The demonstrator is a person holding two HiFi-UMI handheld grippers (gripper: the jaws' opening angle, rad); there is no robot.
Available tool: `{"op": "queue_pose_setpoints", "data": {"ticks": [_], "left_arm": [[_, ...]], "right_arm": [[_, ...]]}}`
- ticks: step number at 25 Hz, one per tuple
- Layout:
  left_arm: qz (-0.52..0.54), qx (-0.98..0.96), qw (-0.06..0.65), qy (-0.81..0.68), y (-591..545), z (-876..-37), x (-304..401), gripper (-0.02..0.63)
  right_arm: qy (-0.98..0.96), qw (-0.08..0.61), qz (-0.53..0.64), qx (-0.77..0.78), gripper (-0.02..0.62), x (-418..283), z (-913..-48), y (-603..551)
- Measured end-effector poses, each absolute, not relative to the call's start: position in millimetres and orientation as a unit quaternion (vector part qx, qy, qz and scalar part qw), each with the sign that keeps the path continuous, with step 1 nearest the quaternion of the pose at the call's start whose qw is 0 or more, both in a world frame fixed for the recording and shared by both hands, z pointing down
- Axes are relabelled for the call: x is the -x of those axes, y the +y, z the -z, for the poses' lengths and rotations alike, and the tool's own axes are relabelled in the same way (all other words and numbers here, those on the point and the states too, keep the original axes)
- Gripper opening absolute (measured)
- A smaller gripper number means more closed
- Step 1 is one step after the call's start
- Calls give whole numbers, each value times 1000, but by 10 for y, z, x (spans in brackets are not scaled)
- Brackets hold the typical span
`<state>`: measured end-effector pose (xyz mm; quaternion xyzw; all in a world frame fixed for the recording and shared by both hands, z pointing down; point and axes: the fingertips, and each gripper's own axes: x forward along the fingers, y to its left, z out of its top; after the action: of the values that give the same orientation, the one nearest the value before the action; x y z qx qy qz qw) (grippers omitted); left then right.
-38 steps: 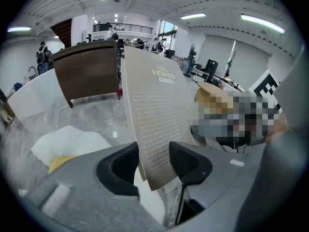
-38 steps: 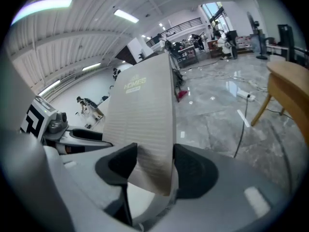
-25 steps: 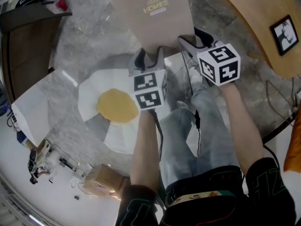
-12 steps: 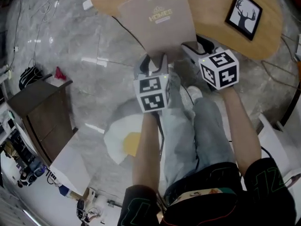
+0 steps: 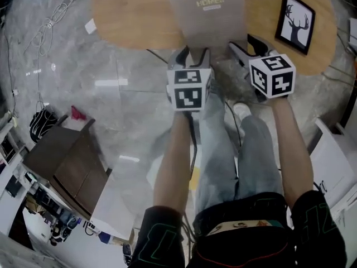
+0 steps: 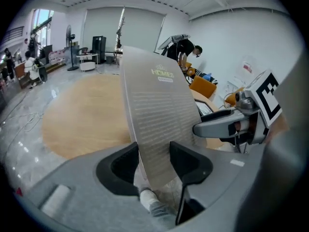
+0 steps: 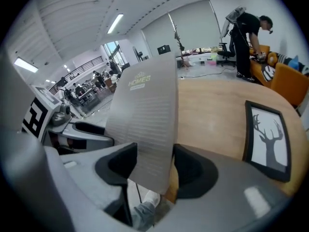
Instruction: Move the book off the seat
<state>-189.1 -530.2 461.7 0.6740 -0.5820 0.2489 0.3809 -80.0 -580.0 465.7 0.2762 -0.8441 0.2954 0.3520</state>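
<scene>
A grey-beige book point(image 5: 211, 13) with "HOMES" on its cover hangs upright above the near edge of a round wooden table point(image 5: 128, 15). My left gripper point(image 5: 190, 56) is shut on the book's lower edge, left of centre. My right gripper point(image 5: 244, 48) is shut on its lower right corner. In the left gripper view the book point(image 6: 157, 110) rises from between the left gripper's point(image 6: 154, 161) dark pads, with the right gripper point(image 6: 227, 124) beside it. The right gripper view shows the book point(image 7: 145, 110) clamped the same way. A sliver of the white and yellow seat point(image 5: 193, 178) shows behind my left arm.
A framed deer picture point(image 5: 295, 21) lies on the table's right part. A dark cabinet point(image 5: 67, 161) stands on the marble floor at the lower left. The person's legs point(image 5: 223, 149) are below the grippers. White panels point(image 5: 334, 161) stand at the right. People are far off in the hall.
Both grippers have carried the book away from above the white and yellow seat to over the wooden table. The head view has swung with them, so the seat has dropped almost out of sight.
</scene>
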Motion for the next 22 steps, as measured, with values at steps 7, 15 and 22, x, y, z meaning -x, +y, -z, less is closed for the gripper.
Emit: {"op": "queue_pose_setpoints", "data": {"ticks": [7,15,22], "left_arm": [[-284,-720,363,-519,-5924,-4722,1986,223],[-308,-740,348,-486,-6428,-4823,1878,233],[-327,-733,271,-532,-6471,-4515,1956,152]], "right_arm": [[-811,355,-316,-340,236,807,-4759,-6206],[-789,370,-316,-376,238,657,-4847,-6586],[-788,359,-290,-408,238,573,-4501,-6645]]}}
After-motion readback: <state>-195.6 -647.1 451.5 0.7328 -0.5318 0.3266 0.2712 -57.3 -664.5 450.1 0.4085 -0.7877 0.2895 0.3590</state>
